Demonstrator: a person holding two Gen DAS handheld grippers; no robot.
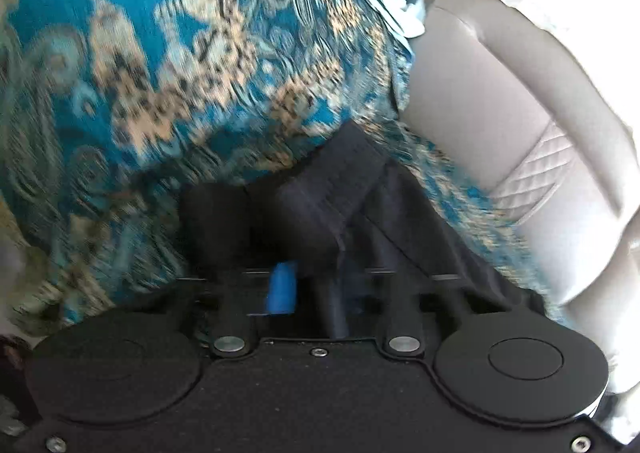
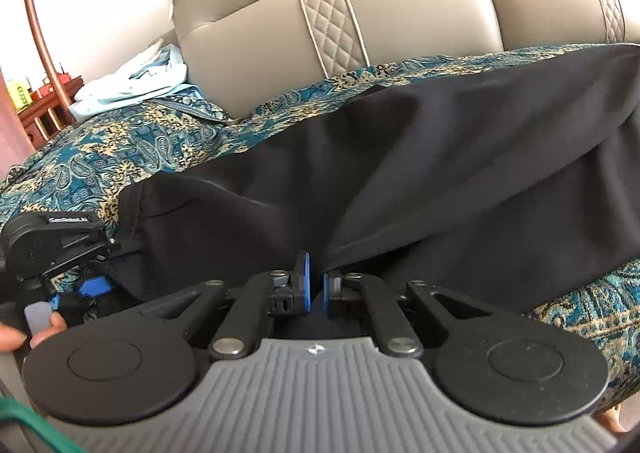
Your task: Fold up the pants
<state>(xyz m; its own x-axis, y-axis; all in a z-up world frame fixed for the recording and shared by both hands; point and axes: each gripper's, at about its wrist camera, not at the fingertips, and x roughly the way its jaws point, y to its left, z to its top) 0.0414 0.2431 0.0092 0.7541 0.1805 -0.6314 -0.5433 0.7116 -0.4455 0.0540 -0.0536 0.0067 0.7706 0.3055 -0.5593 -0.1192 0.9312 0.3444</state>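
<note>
Black pants (image 2: 440, 173) lie spread along a sofa seat, on a teal paisley cover (image 2: 120, 149). My right gripper (image 2: 317, 287) is at their near edge, its blue pads closed on a fold of the black cloth. My left gripper (image 2: 90, 287) shows at the far left of the right wrist view, at the pants' left end, with a person's fingers (image 2: 44, 329) on it. The left wrist view is blurred. There, bunched black pants cloth (image 1: 360, 193) sits between the fingers of my left gripper (image 1: 298, 253) and hides the right one; a blue pad (image 1: 282, 287) shows.
The beige leather sofa back (image 2: 260, 33) rises right behind the pants. A pile of light-blue and white cloth (image 2: 132, 89) lies on the seat at the far left. Beyond the sofa's left end stands dark red wooden furniture (image 2: 40, 33).
</note>
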